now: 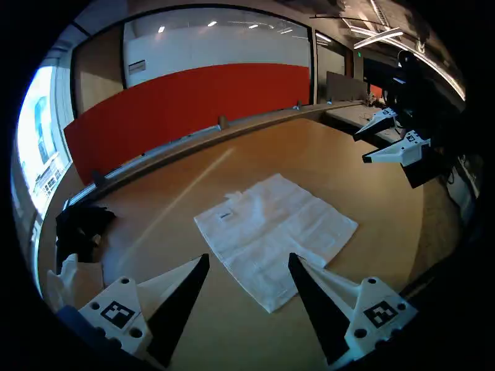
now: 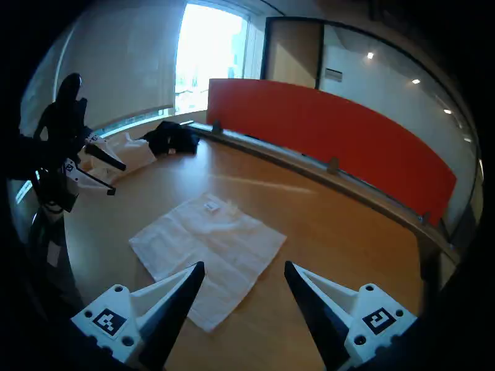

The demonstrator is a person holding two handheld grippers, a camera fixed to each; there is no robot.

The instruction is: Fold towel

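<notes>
Both empty and wide, left tongs (image 1: pixel 247 256) and right tongs (image 2: pixel 244 264) hover over the spread towel (image 1: pixel 272 222); folding looks unstarted, so I'd pinch its near corners.

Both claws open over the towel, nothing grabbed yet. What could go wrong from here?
1. The towel lies flat on the smooth table. The left claw and right claw, both open, may slide or bunch it instead of pinching an edge.
2. It sits skewed to both claws and is creased, so corners may not meet and the fold could come out uneven.
</notes>
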